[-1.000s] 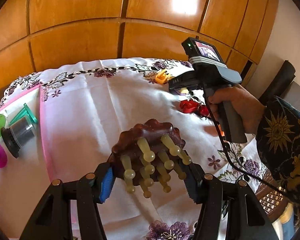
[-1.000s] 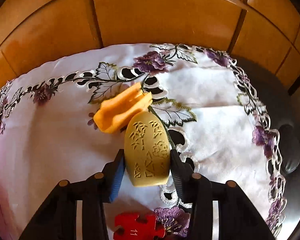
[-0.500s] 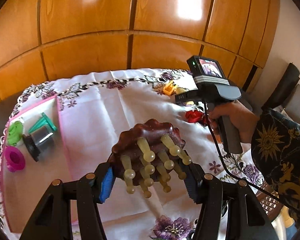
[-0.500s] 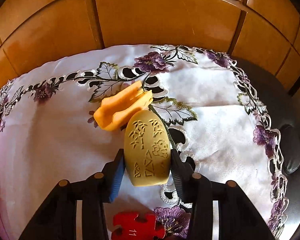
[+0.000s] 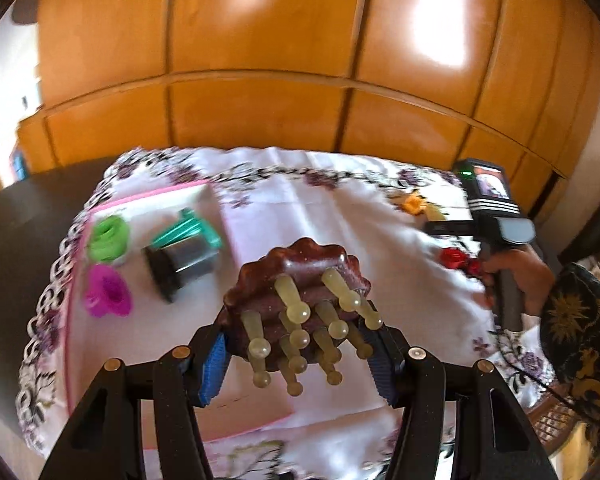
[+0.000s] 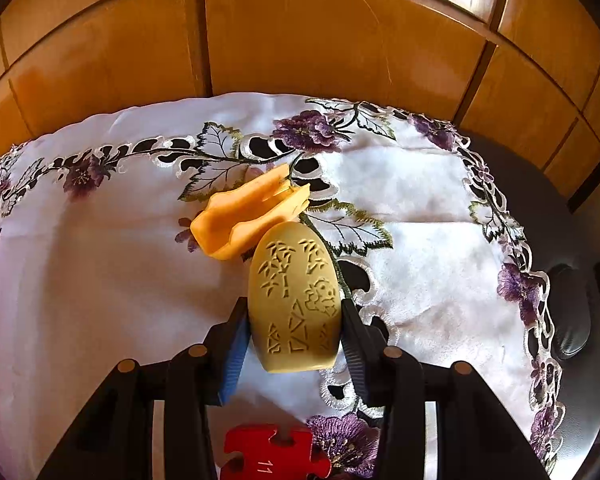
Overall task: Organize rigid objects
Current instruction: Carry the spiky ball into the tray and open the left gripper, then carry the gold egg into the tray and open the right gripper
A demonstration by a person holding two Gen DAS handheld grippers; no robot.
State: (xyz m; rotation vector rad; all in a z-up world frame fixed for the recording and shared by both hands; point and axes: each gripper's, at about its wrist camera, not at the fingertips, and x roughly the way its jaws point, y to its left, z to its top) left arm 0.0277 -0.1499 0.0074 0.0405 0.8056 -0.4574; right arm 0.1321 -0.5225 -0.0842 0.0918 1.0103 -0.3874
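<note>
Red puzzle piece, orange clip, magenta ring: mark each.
red puzzle piece (image 6: 278, 454), right wrist view, flat top face
orange clip (image 6: 246, 214), right wrist view, upper side
magenta ring (image 5: 109, 292), left wrist view, rim

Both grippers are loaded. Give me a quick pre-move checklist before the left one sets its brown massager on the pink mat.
1. Left gripper grip on brown massager: ok, clamped from both sides.
2. Right gripper grip on yellow carved stone: ok.
3. Free spot on pink mat: ok, bare area in front of the pieces.
4. Mat pieces, including the magenta ring and steel cup, clear of the path: cannot tell, blurred.
5. Stone clear of orange clip: cannot tell.
</note>
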